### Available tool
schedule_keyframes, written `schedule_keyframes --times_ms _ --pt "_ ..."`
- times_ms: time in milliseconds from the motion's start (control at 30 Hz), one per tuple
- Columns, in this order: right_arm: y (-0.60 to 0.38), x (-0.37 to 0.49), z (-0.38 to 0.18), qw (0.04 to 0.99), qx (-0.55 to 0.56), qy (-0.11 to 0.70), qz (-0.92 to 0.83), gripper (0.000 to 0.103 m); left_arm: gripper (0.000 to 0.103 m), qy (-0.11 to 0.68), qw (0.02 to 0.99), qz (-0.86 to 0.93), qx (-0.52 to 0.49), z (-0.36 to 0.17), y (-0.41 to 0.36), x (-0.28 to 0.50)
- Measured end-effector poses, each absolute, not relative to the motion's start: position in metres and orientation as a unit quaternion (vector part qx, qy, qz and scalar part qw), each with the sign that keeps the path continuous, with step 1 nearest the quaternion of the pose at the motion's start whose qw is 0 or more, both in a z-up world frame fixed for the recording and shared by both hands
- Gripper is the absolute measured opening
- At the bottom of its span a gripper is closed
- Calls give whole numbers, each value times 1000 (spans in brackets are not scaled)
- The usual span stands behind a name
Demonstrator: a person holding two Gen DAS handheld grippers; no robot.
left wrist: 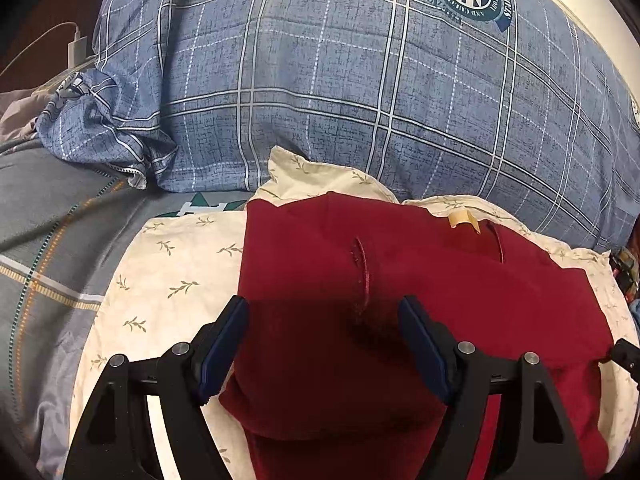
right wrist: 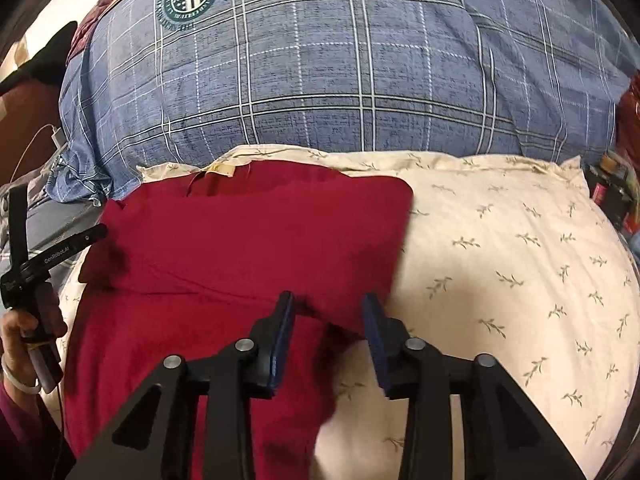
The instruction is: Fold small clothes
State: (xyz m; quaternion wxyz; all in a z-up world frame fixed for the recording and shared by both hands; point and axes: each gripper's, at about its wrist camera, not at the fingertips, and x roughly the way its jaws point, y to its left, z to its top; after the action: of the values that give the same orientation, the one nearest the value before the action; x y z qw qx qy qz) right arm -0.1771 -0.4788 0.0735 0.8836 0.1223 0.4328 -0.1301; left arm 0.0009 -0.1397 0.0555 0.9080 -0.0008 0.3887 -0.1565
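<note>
A dark red garment (left wrist: 360,280) lies partly folded on a cream pillow (left wrist: 172,280) printed with small leaves. Its tan neck label (left wrist: 462,218) shows at the far edge. My left gripper (left wrist: 324,308) is open above the garment, with nothing between its blue pads. In the right wrist view the red garment (right wrist: 248,232) covers the left half of the cream pillow (right wrist: 500,260), with a folded flap on top. My right gripper (right wrist: 328,304) is open over the flap's near right edge. The left gripper (right wrist: 36,264) shows at the left, held by a hand.
A large blue plaid duvet (left wrist: 340,80) bulges behind the pillow, also in the right wrist view (right wrist: 340,60). A grey striped sheet (left wrist: 52,240) lies to the left. A white charger and cable (left wrist: 76,46) sit at far left. Dark clutter (right wrist: 612,196) is at the right.
</note>
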Motion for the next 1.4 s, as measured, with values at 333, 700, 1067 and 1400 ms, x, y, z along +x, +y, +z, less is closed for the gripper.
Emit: schedule_keyframes --times_ms 333,700,1067,1400 --pt "-485 -180 76 888 167 407 -133 47 73 385 908 -166 14 55 -150 -2" --pt "-490 -184 77 886 179 407 -132 47 11 399 897 -191 -10 55 -152 7" --pt "-535 -141 71 875 201 410 -163 81 10 407 886 -220 -21 65 -132 -15" --pt "-542 -91 46 876 112 429 -190 9 11 427 879 -214 7 50 -148 -4"
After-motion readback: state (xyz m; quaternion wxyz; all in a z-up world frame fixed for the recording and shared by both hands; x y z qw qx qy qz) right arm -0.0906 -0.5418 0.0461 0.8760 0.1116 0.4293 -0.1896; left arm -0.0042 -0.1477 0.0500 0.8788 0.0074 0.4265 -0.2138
